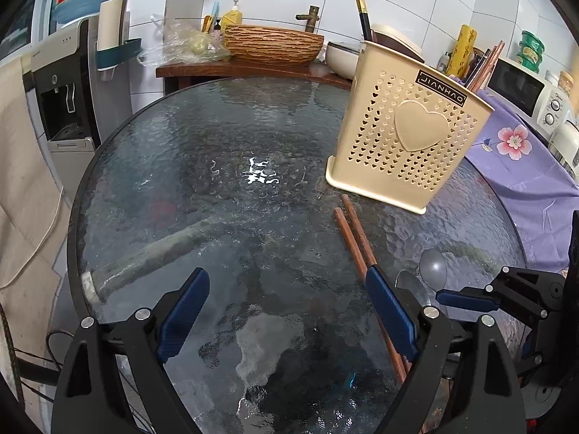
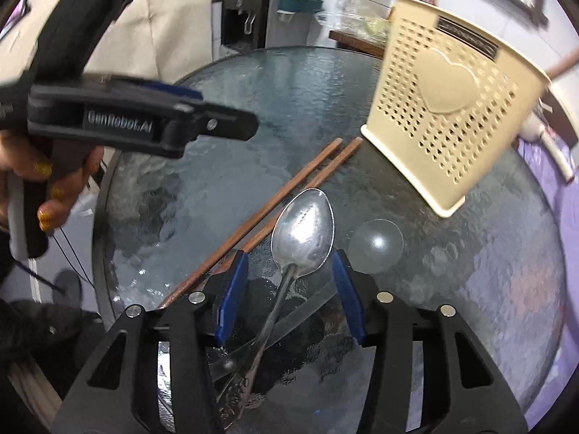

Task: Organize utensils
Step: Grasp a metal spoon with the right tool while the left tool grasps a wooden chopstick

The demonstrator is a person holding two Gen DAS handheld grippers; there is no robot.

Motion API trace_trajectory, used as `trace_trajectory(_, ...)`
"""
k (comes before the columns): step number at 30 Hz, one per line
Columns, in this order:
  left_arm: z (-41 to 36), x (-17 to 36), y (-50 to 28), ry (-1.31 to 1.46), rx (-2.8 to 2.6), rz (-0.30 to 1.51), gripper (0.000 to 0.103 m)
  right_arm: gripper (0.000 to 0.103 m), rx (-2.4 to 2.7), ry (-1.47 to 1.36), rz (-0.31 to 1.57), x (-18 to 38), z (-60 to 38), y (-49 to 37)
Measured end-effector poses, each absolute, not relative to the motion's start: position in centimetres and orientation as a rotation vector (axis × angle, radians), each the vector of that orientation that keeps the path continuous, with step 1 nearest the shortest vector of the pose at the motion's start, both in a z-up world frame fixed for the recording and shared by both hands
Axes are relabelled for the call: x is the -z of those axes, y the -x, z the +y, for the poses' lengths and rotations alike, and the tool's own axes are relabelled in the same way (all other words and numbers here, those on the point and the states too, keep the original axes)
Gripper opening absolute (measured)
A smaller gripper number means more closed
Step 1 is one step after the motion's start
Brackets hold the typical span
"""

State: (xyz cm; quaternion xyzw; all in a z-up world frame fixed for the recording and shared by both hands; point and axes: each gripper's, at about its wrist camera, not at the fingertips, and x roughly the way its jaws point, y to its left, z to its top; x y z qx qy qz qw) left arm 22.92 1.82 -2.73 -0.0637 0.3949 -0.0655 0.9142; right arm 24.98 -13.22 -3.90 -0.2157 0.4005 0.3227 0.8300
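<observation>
A polished metal spoon [image 2: 302,229] with an embossed handle lies on the round textured-glass table [image 2: 253,83], its handle running back between the blue-padded fingers [image 2: 237,294] of the right gripper [image 2: 293,293], whose jaws stand part-way apart with neither pad touching the metal. A clear plastic spoon [image 2: 376,246] lies just beside it, its handle crossing under the steel one, and a pair of reddish-brown wooden chopsticks [image 2: 275,209] stretches from the left jaw toward the cream perforated plastic utensil holder [image 1: 409,137] with its raised heart, where dark chopsticks [image 1: 362,11] already stand. The left gripper [image 1: 286,311] hovers wide open and empty over bare glass. The step in hand appears to be the pickup of the metal spoon; the next move likely calls for pinching its narrow handle without catching the clear spoon beneath, then lifting it clear toward the holder. The holder's label reads "JIANHAO"; the left gripper's body, in the right camera's view, reads "GenRobot.AI".
</observation>
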Motion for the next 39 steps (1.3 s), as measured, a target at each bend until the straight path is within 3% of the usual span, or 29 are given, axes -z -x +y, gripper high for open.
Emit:
trace_trajectory(11, 2.1, 2.6, -23.0, 0.138, 0.126, 0.819, 0.083, 0.049, -0.690, 0.416, 0.917, 4.0, -11.8, -27.8)
trace_trajectory(15, 2.4, 2.9, -23.5, 0.146, 0.126, 0.835, 0.078, 0.038, -0.695, 0.358, 0.955, 4.1, -12.0, -28.4)
trace_trajectory(24, 1.9, 3.4, -24.2, 0.125, 0.135, 0.851, 0.077, 0.037, -0.664, 0.338, 0.951, 4.0, -12.0, -28.6)
trace_trajectory(29, 1.4, 3.9, -24.9, 0.103, 0.153, 0.887, 0.058, 0.037, -0.633, 0.258, 0.916, 3.3, -13.4, -28.5)
trace_trajectory(36, 0.2, 4.1, -25.8, 0.108, 0.199, 0.915, 0.055, 0.037, -0.577, 0.089, 0.844, 1.3, -15.8, -29.1)
trace_trajectory(39, -0.7, 4.4, -26.3, 0.083, 0.202, 0.934, 0.049, 0.037, -0.549, 0.021, 0.826, 0.8, -16.9, -29.4)
